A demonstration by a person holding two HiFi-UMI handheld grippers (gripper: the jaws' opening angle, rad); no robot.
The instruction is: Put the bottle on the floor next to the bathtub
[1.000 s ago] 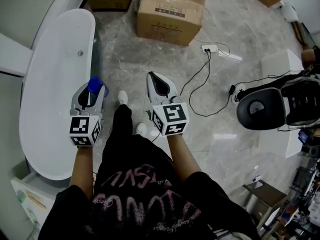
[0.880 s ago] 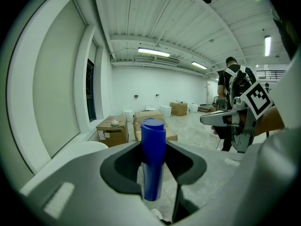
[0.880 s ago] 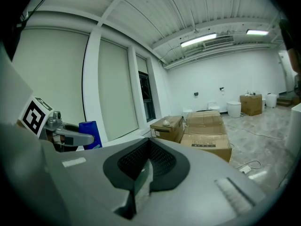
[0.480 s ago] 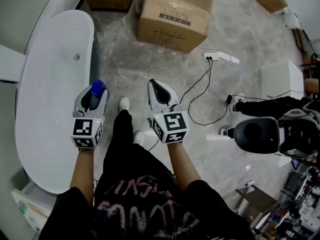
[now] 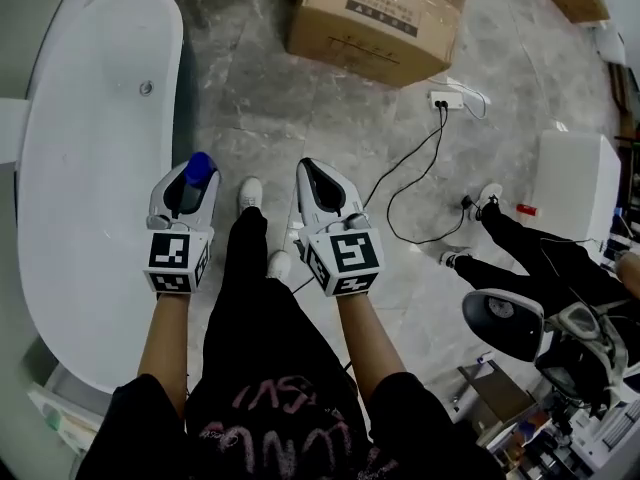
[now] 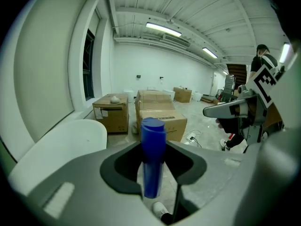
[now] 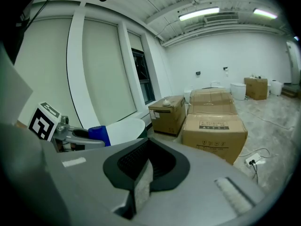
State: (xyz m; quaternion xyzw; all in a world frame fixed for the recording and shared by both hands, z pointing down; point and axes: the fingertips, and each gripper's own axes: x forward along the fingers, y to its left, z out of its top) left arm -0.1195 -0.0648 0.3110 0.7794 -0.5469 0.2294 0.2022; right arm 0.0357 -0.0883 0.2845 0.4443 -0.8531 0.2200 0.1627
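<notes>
A blue bottle [image 6: 153,157] stands upright between the jaws of my left gripper [image 5: 190,183], which is shut on it; its cap [image 5: 201,165] pokes out above the jaws in the head view and also shows in the right gripper view as the bottle [image 7: 99,135]. The gripper hangs over the right rim of the white bathtub [image 5: 85,168], above the strip of grey floor beside it. My right gripper [image 5: 322,190] is held level to the right, jaws shut with nothing between them. The bathtub [image 6: 61,147] lies low at the left in the left gripper view.
Cardboard boxes [image 5: 378,18] stand on the marble floor ahead. A power strip [image 5: 446,99] with black cables lies to the right. Another person's legs [image 5: 520,243] and equipment [image 5: 560,333] fill the right side. My own feet [image 5: 250,194] stand next to the tub.
The head view has shifted forward, so the tub and boxes sit higher in frame. Both grippers kept their pose. The person at the right has moved.
</notes>
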